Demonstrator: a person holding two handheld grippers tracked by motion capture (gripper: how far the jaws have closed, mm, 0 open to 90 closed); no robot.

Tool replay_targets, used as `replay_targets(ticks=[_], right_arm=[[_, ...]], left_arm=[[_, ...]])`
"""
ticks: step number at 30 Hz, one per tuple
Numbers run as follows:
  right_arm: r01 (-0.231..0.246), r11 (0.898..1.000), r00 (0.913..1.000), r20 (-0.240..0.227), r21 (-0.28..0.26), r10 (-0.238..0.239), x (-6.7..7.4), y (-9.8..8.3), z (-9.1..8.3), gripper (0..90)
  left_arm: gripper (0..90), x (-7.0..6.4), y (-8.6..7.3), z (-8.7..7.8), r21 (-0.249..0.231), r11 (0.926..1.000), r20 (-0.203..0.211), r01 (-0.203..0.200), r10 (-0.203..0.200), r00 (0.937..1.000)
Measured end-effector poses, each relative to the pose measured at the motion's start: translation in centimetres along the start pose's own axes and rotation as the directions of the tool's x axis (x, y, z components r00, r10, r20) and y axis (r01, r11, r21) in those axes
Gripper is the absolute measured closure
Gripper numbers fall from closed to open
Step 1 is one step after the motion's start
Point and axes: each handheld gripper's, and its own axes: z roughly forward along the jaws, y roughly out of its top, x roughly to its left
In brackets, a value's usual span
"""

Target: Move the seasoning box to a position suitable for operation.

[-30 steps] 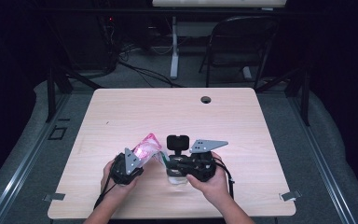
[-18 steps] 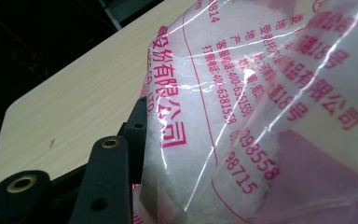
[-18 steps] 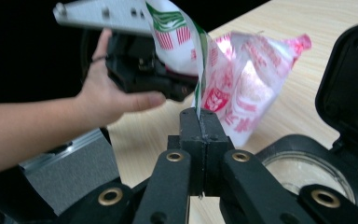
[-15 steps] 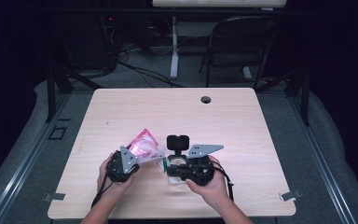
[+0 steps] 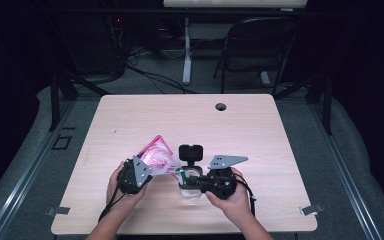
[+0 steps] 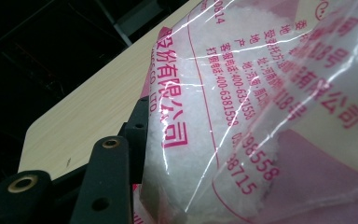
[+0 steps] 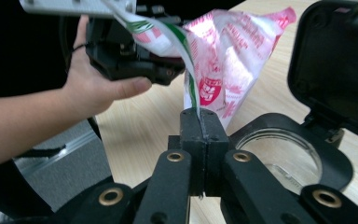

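The pink sachet is being gripped by the left gripper; its torn strip is being pinched by the right gripper, just above the open jar.

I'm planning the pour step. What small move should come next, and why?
Probably tip the bag toward the open jar: the left gripper holds its body, the right gripper pinches its edge, and the lid is flipped back.
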Motion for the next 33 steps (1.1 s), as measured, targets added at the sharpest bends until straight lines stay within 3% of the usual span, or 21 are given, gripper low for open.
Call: replay_targets(ticks=[2, 7, 17, 25, 33], right_arm=[[-0.003, 1.0, 0.9999, 0.012, -0.023, 0.003, -0.1, 0.1, -0.4, 78.9], [-0.019, 0.998, 0.9996, 0.018, -0.058, 0.02, -0.5, 0.3, -1.3, 74.3], [-0.001, 0.998, 0.9992, 0.04, -0.067, 0.004, -0.2, 0.7, -1.6, 66.1], [0.009, 0.997, 0.9972, 0.074, -0.077, -0.003, -0.3, 0.7, -1.8, 65.2], [0.003, 0.997, 0.9953, 0.096, -0.072, 0.004, -0.8, 0.6, -1.9, 65.6]], left_arm=[[56.5, 0.0, 0.1, 0.0, 0.0, 1.0, 0.001, 0.002, -0.002, 1.0], [56.5, 0.0, 0.4, -0.2, -0.012, 0.9999, -0.01, -0.004, 0.003, 0.9999], [56.5, -0.8, 0.9, -0.4, -0.001, 0.9981, -0.04, -0.061, 0.061, 0.9973], [56.5, -1.6, 1.4, -0.4, 0.0, 0.9954, -0.073, -0.095, 0.095, 0.9928], [56.6, -1.5, 1.4, -0.2, 0.007, 0.9957, -0.099, -0.093, 0.093, 0.9907]])
